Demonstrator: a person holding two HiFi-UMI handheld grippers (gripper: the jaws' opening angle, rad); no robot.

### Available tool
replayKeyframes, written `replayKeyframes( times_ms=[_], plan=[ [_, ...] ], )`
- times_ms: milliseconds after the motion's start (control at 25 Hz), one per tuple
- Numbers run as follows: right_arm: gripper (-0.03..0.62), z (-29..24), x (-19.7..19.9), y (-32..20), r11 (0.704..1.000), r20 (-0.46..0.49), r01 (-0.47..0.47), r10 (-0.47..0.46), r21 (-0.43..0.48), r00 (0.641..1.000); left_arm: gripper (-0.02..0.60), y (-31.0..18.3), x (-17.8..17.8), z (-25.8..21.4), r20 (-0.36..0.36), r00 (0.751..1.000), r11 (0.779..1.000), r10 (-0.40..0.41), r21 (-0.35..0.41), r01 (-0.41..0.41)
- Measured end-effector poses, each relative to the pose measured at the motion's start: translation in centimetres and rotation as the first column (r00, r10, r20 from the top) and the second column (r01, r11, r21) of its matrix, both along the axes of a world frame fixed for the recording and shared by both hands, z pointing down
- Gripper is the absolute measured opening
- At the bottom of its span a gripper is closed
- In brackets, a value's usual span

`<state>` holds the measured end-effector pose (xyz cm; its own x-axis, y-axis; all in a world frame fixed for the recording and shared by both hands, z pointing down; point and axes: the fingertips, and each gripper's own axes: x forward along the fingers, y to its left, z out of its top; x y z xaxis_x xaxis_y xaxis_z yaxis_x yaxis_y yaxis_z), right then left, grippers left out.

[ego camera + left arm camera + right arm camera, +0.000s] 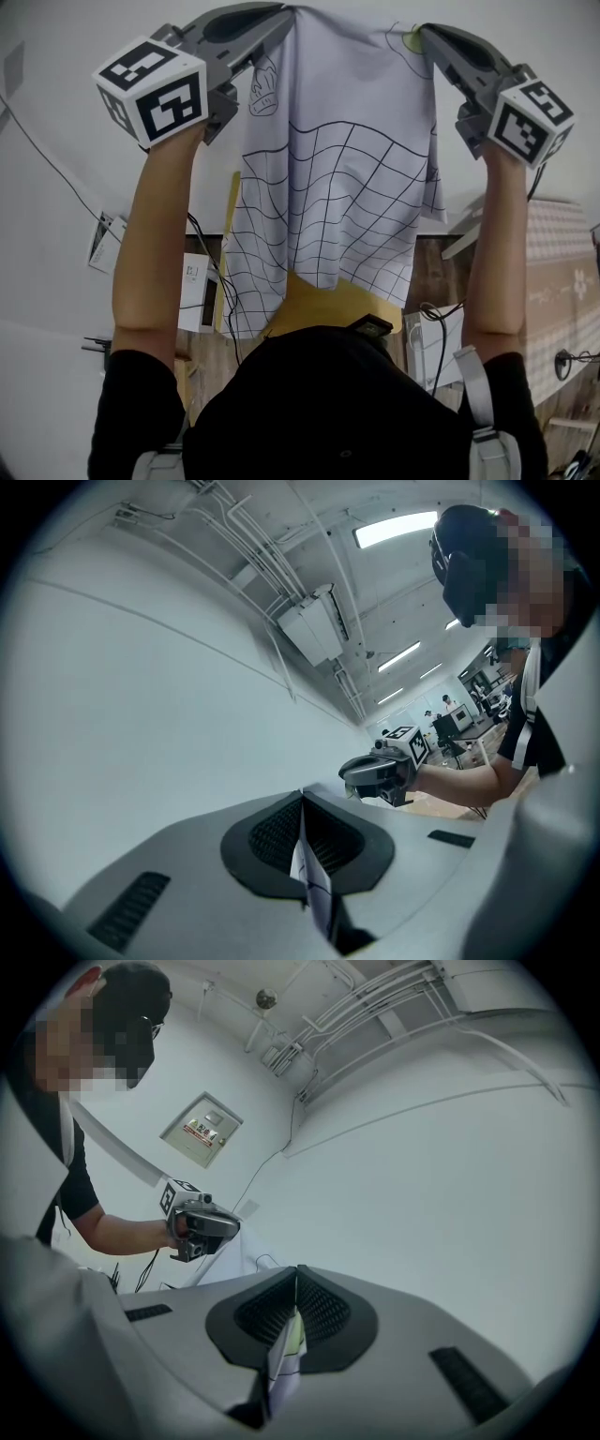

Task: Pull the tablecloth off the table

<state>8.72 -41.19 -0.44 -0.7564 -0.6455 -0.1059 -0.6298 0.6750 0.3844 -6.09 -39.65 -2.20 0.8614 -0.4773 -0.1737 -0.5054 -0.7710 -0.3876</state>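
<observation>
Head view: both arms are raised, w/ a white tablecloth (pixel 347 169) stretched btwn the two grippers and hanging free in front of the person. The left gripper (pixel 281 17) pinches one top corner and the right gripper (pixel 427 34) the other. The cloth has a wavy black grid, line drawings near the top edge and a small yellow-green patch by the right corner. Its lower hem drops over the person's black shirt (pixel 319 394). A yellowish surface (pixel 328 305) shows under the hem, poss. a table edge, hard to tell.

Left gripper view: the left gripper (pixel 302 799) has its jaws closed tight on a thin fold of cloth (pixel 314 883) that trails down from the pads. The right gripper (pixel 349 772) shows across the way, w/ a pale wall behind.

Right gripper view: the right gripper (pixel 297 1277) is likewise clamped on a cloth (pixel 284 1358) edge, yellow-green tint at the pinch. The left gripper (pixel 232 1229) is opposite.
</observation>
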Motion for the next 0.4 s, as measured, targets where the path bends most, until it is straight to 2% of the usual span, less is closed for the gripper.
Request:
replayKeyframes(
  times_ms=[400],
  plan=[
    [0.020, -0.34, -0.05, 0.39, 1.000, -0.018, 0.012, -0.012, 0.014, 1.000, 0.014, 0.52, -0.06, -0.24, 0.001, 1.000, 1.000, -0.028, -0.013, 0.028]
  ],
)
